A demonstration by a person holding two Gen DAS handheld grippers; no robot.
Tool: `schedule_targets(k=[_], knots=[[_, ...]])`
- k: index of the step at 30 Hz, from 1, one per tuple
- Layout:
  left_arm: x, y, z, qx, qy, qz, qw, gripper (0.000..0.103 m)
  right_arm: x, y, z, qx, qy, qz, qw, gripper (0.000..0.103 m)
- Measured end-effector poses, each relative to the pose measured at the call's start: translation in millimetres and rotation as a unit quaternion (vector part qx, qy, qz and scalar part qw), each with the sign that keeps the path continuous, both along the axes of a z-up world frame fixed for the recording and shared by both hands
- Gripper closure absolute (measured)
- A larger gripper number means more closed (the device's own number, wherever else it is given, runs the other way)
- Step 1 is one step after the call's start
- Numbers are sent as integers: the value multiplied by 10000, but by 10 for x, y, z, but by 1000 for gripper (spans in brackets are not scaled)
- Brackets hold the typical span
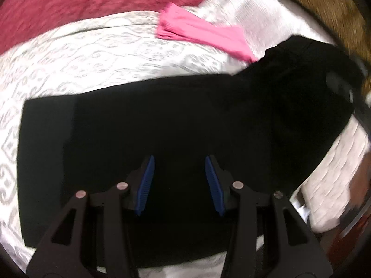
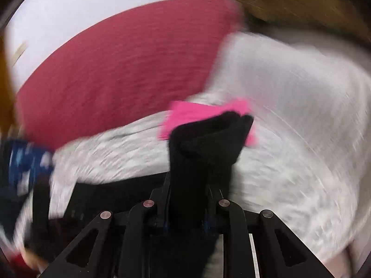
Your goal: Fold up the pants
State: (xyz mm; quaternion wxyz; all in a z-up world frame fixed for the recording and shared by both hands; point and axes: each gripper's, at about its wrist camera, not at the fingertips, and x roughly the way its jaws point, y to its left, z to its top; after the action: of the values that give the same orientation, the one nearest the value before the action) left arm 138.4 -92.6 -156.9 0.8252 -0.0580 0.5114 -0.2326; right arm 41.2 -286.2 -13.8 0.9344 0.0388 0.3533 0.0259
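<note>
Black pants (image 1: 162, 125) lie flat across a white patterned bedspread (image 1: 92, 53), the folded end at the left. My left gripper (image 1: 179, 183) is open with blue pads (image 1: 146, 185), hovering just over the near side of the pants and holding nothing. My right gripper (image 2: 189, 199) is shut on a bunched end of the black pants (image 2: 204, 143) and holds it up above the bed. The right gripper also shows at the right edge of the left wrist view (image 1: 354, 97), at the raised end of the pants.
A folded pink garment (image 1: 201, 34) lies on the bed behind the pants, also visible in the right wrist view (image 2: 185, 113). A dark red blanket (image 1: 81, 4) covers the far part. A brown wooden headboard (image 1: 324, 7) is at the right. The right wrist view is motion-blurred.
</note>
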Motion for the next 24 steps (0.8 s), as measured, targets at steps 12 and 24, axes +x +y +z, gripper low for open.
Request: schedule_targets(k=[12, 24], knots=[[-44, 876, 0, -1360, 604, 505, 9876, 38, -83, 1187, -785, -406, 1145, 1776, 9766, 83], [272, 311, -26, -1912, 1257, -12, 9735, 24, -70, 1154, -679, -278, 1139, 1657, 9792, 82]])
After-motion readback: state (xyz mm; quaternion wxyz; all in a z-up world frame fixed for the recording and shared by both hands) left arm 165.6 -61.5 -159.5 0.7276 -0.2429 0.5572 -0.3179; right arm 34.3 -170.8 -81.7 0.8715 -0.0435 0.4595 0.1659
